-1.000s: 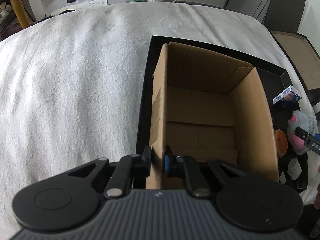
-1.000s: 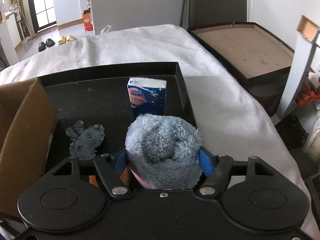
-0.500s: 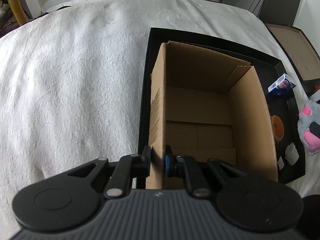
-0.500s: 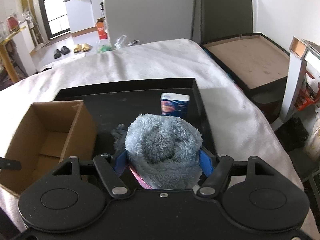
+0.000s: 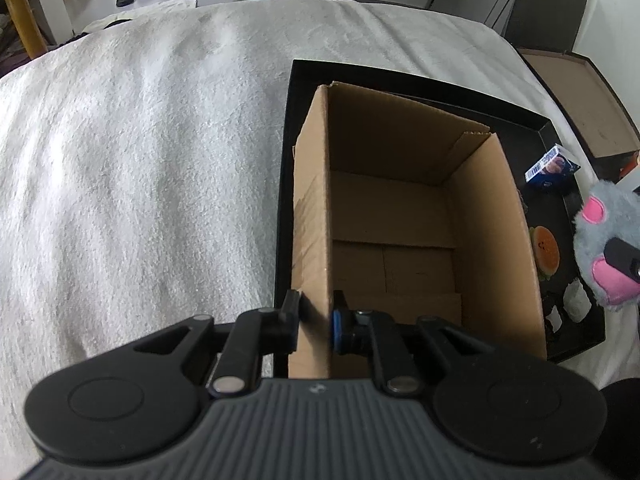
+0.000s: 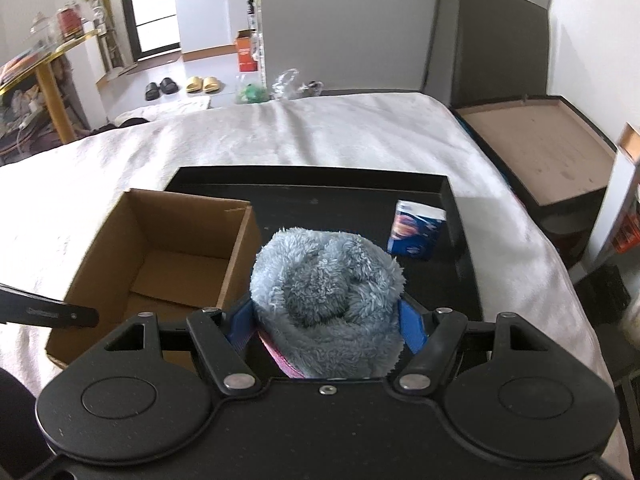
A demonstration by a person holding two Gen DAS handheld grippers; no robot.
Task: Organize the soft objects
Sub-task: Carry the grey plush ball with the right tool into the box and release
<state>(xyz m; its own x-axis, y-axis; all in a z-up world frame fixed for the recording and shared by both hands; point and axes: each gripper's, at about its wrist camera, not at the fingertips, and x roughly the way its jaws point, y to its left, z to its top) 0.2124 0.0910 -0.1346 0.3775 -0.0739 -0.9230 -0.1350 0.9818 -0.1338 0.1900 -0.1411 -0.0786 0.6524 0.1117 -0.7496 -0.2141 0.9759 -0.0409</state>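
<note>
An open, empty cardboard box (image 5: 392, 216) stands in the left part of a black tray (image 5: 400, 76) on a white blanket. My left gripper (image 5: 316, 304) is shut on the box's near left wall, one pad outside and one inside. My right gripper (image 6: 326, 320) is shut on a fluffy grey plush toy (image 6: 326, 292) with pink patches, held in the air above the tray (image 6: 312, 172), to the right of the box (image 6: 172, 240). The left wrist view has the plush (image 5: 608, 232) at its right edge.
In the tray's right part lie a blue tissue pack (image 6: 416, 236), an orange burger-shaped toy (image 5: 545, 252) and small white pieces (image 5: 576, 302). A brown-lined tray (image 6: 536, 148) sits beyond the bed's right edge. White blanket (image 5: 140, 180) spreads to the left.
My right gripper has risen and pulled back with the plush, bringing the box into its view. The left gripper has kept its hold on the box wall.
</note>
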